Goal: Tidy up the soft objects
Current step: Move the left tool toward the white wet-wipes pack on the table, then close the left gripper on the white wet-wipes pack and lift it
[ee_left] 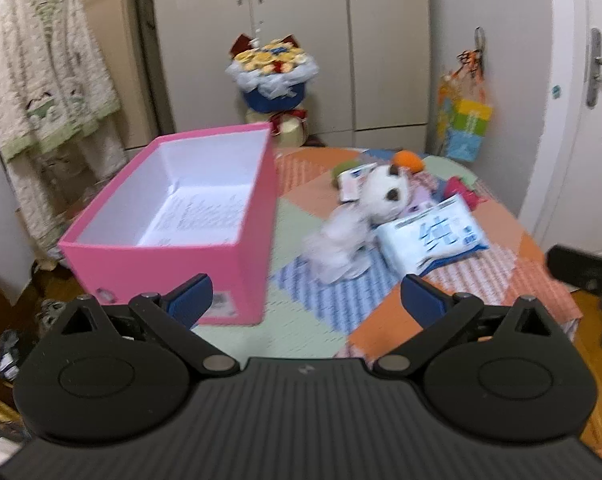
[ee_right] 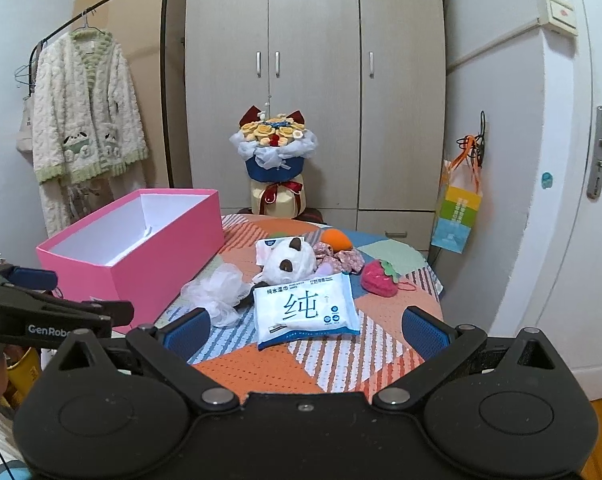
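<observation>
An open pink box with a white inside stands on the left of a small table with a patchwork cloth. To its right lies a heap of soft things: a white plush animal, a white mesh puff, a wet-wipes pack, an orange plush and a pink strawberry plush. My left gripper is open and empty above the table's near edge. My right gripper is open and empty, just short of the wipes pack.
A wardrobe stands behind the table with a flower bouquet before it. A robe hangs on a rack at the left. A coloured bag hangs on the right wall beside a white door.
</observation>
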Motion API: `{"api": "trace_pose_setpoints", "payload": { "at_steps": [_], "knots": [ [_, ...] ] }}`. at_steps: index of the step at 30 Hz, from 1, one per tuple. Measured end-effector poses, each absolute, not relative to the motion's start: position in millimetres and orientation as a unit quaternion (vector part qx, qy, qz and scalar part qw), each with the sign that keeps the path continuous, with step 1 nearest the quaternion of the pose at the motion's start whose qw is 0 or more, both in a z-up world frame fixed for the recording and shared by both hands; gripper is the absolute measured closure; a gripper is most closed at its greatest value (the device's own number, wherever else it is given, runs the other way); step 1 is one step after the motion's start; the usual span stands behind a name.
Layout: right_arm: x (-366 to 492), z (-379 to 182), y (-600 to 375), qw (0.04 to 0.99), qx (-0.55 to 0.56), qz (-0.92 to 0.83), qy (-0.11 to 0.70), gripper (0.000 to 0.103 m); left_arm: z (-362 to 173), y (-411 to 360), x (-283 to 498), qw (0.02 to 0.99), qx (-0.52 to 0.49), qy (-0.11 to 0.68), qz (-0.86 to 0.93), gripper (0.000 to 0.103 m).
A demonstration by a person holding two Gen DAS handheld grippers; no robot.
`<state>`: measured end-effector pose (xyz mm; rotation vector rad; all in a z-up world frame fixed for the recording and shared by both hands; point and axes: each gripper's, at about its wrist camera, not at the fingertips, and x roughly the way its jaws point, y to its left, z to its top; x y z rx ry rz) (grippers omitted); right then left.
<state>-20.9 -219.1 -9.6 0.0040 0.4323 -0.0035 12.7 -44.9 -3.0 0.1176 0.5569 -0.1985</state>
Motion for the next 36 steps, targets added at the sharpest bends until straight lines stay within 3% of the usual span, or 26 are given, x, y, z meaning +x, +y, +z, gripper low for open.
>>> {"api": "trace_pose_setpoints", "payload": {
  "at_steps": [8,15,18,20,22,33,36],
  "knots": [
    [11.3,-43.7,-243.4,0.986,-0.053,0.02,0.154,0.0,-19.3,-72.9,49.6,0.95,0.042,0.267,-0.158,0.001],
    [70.5,-83.4,-258.9,0.972,-0.077,0.051,0.217,0.0,-51.7,-103.0,93.1,0.939,0.031,0.278,-0.199,0.004],
    [88.0,-92.0,-260.6,0.966,-0.065,0.085,0.234,0.0,-67.6,-111.5,109.2,0.928,0.01,0.296,-0.225,0.013],
    [99.6,-98.0,-257.6,0.963,-0.072,0.094,0.243,0.001,-78.0,-115.9,121.8,0.917,-0.009,0.318,-0.243,0.027],
    [109.6,-104.6,-256.4,0.96,-0.075,0.103,0.251,0.001,-87.4,-120.3,133.4,0.908,-0.026,0.334,-0.25,0.032],
    [139.7,-121.0,-256.1,0.955,-0.083,0.116,0.258,0.001,-111.0,-123.6,163.9,0.879,-0.084,0.387,-0.267,0.032],
    [145.0,-124.4,-256.6,0.952,-0.067,0.131,0.268,0.01,-111.4,-126.0,162.2,0.882,-0.074,0.383,-0.264,0.033]
  ]
}}
